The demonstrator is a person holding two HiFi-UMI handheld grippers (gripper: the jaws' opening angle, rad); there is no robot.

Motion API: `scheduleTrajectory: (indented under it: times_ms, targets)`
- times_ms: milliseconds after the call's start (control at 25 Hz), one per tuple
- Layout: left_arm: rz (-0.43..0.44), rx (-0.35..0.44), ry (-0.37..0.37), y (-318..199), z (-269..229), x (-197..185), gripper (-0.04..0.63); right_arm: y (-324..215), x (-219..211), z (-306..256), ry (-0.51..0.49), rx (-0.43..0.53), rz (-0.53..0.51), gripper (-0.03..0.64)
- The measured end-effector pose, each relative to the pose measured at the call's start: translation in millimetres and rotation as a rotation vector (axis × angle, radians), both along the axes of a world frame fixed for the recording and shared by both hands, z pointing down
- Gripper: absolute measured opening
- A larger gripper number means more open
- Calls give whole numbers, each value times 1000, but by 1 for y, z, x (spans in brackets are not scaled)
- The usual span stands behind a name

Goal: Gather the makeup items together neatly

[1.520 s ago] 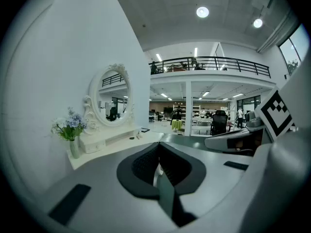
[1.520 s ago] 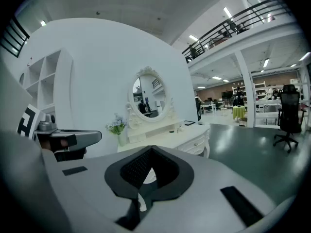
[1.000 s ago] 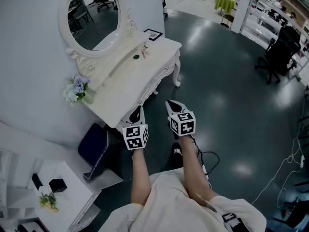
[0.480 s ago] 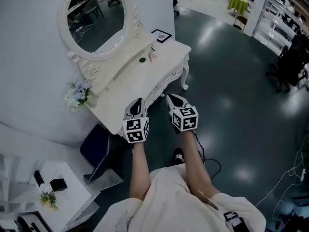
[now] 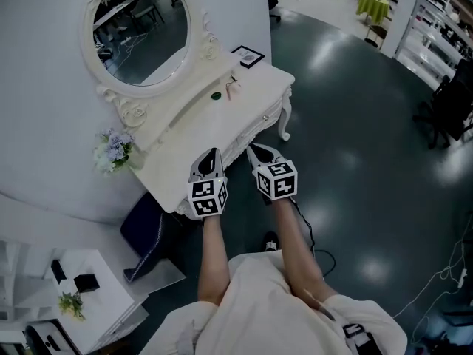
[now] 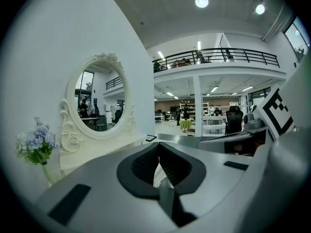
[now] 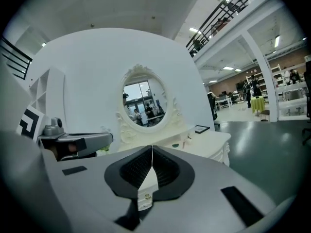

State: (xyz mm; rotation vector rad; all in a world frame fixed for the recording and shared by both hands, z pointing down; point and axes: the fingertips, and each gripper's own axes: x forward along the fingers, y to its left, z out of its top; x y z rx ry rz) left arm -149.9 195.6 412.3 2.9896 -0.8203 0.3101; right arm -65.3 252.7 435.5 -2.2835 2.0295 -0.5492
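On the far end of the white vanity table [image 5: 196,135] lie a small green round item [image 5: 216,95] and a pale slim item [image 5: 233,87], close together, with a black-framed card [image 5: 249,56] beyond them. In the right gripper view the green item [image 7: 177,145] and the pale item [image 7: 188,138] are small and far off. My left gripper [image 5: 211,157] hangs over the table's near edge, shut and empty, its jaws [image 6: 158,149] meeting at the tips. My right gripper [image 5: 256,151] is beside the near edge, also shut [image 7: 152,152] with nothing in it.
An oval ornate mirror [image 5: 140,28] stands on the table against the white wall. Blue-white flowers [image 5: 112,150] sit at its near left corner. A dark blue stool [image 5: 146,228] stands under the table, a white shelf unit [image 5: 96,291] lower left, an office chair [image 5: 452,102] far right.
Both grippers have moved a little forward towards the table's near edge, the right one also leftward. Their jaws stay shut. The makeup items have not moved.
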Motion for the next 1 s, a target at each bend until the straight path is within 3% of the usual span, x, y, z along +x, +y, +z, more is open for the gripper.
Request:
scheduleTrajectory:
  times_ms: [200,680,1000]
  targets:
    - [-11,-7,-13,-2,5,7,15,-2,21,11,-29,-29,6,40]
    - [-124,-57,-10,-52,30,-20,15,-40,31,37,-53,-74,-27,40]
    - [-112,-52,15,-93,27,19,15,-77,71,35,-44,-74,-12,40]
